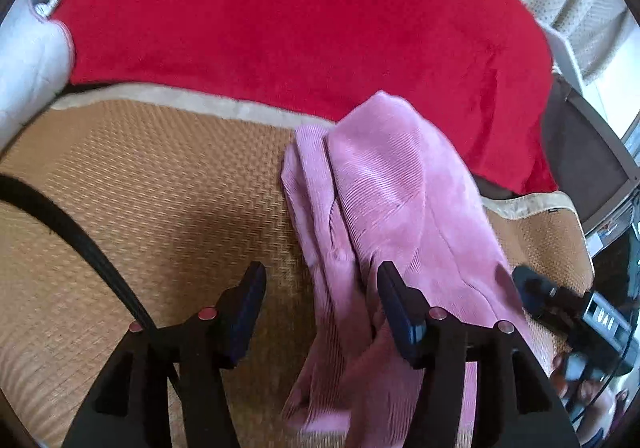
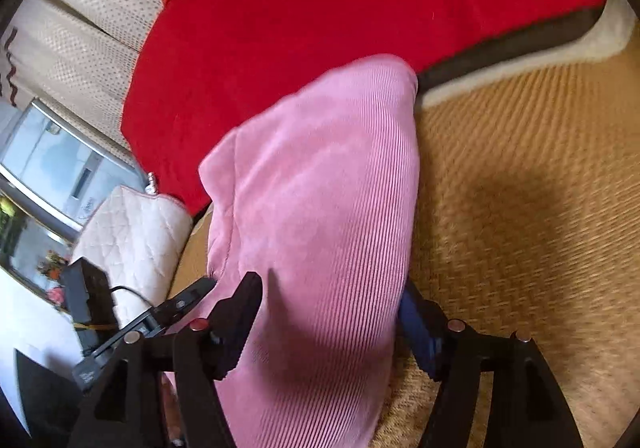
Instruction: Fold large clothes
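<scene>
black left claw (image 1: 320,288) sits closest in the left wrist view, w/ its two fingers wide apart. nothing is pinched between them. one blue pad (image 1: 250,312) hangs over the mat, the other blue pad (image 1: 394,308) sits on the edge of the pink ribbed corduroy cloth (image 1: 384,208). can't tell if that pad presses on the cloth or just floats over it.

black right claw (image 2: 332,308) is closest in the right wrist view. its fingers are apart too, one on each side of the pink cloth (image 2: 320,216). the cloth runs down thru the gap between them & the fingers don't look squeezed on it. blur makes it hard to be sure.

pink cloth lies in a long bunched strip w/ folds in it, on top of the tan woven straw mat (image 1: 140,184). its far end reaches the mat's pale border & the edge of the big red fuzzy blanket (image 1: 300,20).

thin black strap (image 1: 80,232) curves across the mat on the left side of the left view.

farther back, the red blanket (image 2: 360,0) covers most of the bed. white quilted pillow (image 2: 132,232) sits beside it. cream dotted curtain (image 2: 88,0) hangs behind, next to a window (image 2: 56,168).
</scene>
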`<state>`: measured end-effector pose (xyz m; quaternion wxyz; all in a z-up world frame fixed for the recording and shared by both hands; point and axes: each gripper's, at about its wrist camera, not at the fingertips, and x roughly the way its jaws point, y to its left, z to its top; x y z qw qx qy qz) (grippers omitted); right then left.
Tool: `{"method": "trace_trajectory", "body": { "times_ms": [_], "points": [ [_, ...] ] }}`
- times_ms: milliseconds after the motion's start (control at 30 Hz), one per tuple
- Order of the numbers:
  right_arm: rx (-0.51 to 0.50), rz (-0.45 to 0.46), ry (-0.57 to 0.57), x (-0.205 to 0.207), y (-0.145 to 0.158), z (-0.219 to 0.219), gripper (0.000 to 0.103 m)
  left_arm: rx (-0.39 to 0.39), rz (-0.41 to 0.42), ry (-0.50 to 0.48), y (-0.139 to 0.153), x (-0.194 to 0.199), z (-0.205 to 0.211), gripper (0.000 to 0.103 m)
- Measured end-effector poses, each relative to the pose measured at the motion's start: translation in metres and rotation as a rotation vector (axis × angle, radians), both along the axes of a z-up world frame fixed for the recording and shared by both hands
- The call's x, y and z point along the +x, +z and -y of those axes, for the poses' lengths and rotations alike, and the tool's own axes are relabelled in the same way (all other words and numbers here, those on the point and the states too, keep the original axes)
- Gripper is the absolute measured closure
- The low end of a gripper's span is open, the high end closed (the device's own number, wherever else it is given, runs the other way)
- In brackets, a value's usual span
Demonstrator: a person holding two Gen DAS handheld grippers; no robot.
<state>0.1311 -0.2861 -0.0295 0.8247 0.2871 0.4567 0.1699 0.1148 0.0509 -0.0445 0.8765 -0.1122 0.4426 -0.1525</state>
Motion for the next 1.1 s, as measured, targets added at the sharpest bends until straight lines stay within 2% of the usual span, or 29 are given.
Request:
{"method": "trace_trajectory", "body": {
  "times_ms": [67, 133, 233, 267, 333, 367, 400, 567, 667, 733, 833, 933, 1033, 1100],
  "points": [
    [-0.027, 0.068, -0.046, -0.016, 0.020, 0.003, 0.032, 0.000, 0.030, -0.004, 0.005, -0.019, -0.008, 0.043],
    [-0.009, 0.133, -0.065, -0.036, 0.044, 0.004, 0.032, 0.016, 0.053, -0.011, 0.008, -0.035, -0.008, 0.043],
    [0.041, 0.195, 0.001, -0.059, 0.063, -0.015, 0.029, 0.088, 0.067, -0.008, 0.002, -0.038, 0.010, 0.043],
    [0.051, 0.191, 0.035, -0.066, 0.061, -0.021, 0.025, 0.094, 0.056, -0.008, -0.002, -0.038, 0.010, 0.043],
    [0.075, 0.122, 0.122, -0.069, 0.040, -0.037, 0.024, 0.128, 0.038, 0.002, -0.014, -0.032, 0.013, 0.041],
    [0.053, 0.073, 0.132, -0.069, 0.023, -0.045, 0.023, 0.144, 0.032, -0.003, -0.020, -0.032, 0.013, 0.041],
    [0.044, 0.067, 0.123, -0.070, 0.015, -0.049, 0.023, 0.147, 0.031, -0.011, -0.023, -0.035, 0.013, 0.040],
    [0.031, 0.091, 0.119, -0.073, 0.036, -0.050, 0.023, 0.119, 0.047, 0.002, -0.013, -0.048, 0.011, 0.041],
    [0.056, 0.109, 0.128, -0.069, 0.052, -0.045, 0.023, 0.108, 0.063, 0.002, -0.013, -0.053, 0.009, 0.041],
    [0.083, 0.120, 0.127, -0.054, 0.060, -0.045, 0.023, 0.119, 0.068, -0.004, -0.013, -0.068, 0.009, 0.041],
    [0.153, 0.095, 0.151, -0.017, 0.073, -0.052, 0.022, 0.104, 0.064, -0.003, -0.013, -0.069, 0.005, 0.041],
    [0.260, 0.042, 0.174, 0.042, 0.082, -0.060, 0.021, 0.088, 0.054, -0.004, -0.014, -0.070, 0.001, 0.040],
    [0.349, -0.064, 0.210, 0.099, 0.066, -0.082, 0.018, 0.080, 0.046, -0.001, -0.012, -0.072, -0.003, 0.038],
    [0.342, -0.129, 0.196, 0.132, 0.044, -0.099, 0.018, 0.078, 0.040, -0.001, -0.016, -0.068, -0.005, 0.037]
  ]
}}
